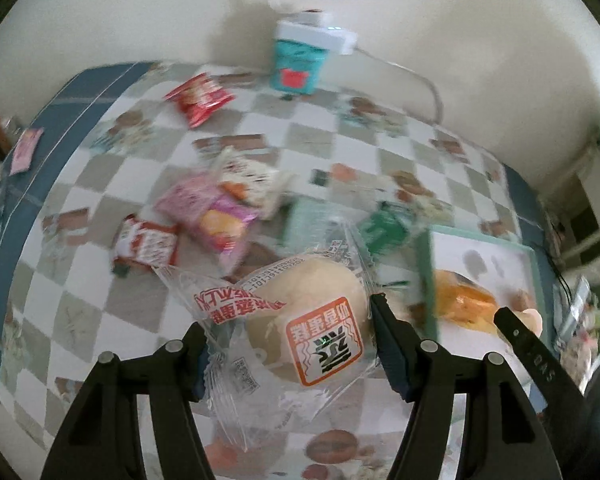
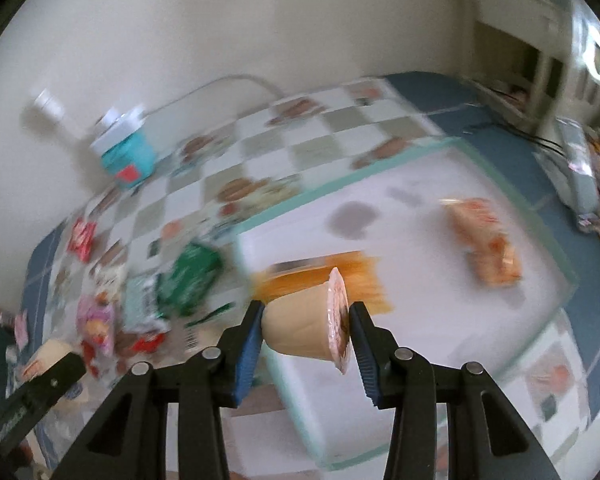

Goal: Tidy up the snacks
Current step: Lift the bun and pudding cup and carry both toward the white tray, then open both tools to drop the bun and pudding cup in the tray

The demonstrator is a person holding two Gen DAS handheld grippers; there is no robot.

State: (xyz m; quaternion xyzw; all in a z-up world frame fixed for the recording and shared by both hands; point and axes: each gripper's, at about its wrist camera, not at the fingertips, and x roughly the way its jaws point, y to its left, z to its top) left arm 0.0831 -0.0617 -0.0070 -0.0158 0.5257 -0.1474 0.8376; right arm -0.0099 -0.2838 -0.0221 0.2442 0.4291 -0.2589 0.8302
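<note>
Left wrist view, read from left to right: loose packets lie on the checked tablecloth (image 1: 320,128) well left of the tray, among them a red sachet (image 1: 146,246) and a pink packet (image 1: 208,216). At centre the left gripper (image 1: 288,344) pinches a wrapped bun (image 1: 312,320) by its clear film, off the cloth. A green packet (image 1: 384,230) lies just left of the tray. The tray (image 1: 534,276), white with a pale green rim, sits at the right edge.

Right wrist view: the loose packets again lie left of the tray. The right gripper (image 2: 306,324) clamps a pudding cup (image 2: 300,322) on its side, base against one pad and foil lid against the other, over the tray's near-left part.

Contents of the tray: an orange packet (image 2: 324,276) near its left rim, partly behind the cup, and an orange-and-white packet (image 2: 486,244) near its right rim. Its middle is bare.

Handling, as a judgement: both items should be lowered onto the bare middle before release; the bun's film may slip, and the cup may roll unless it is turned onto its base.
</note>
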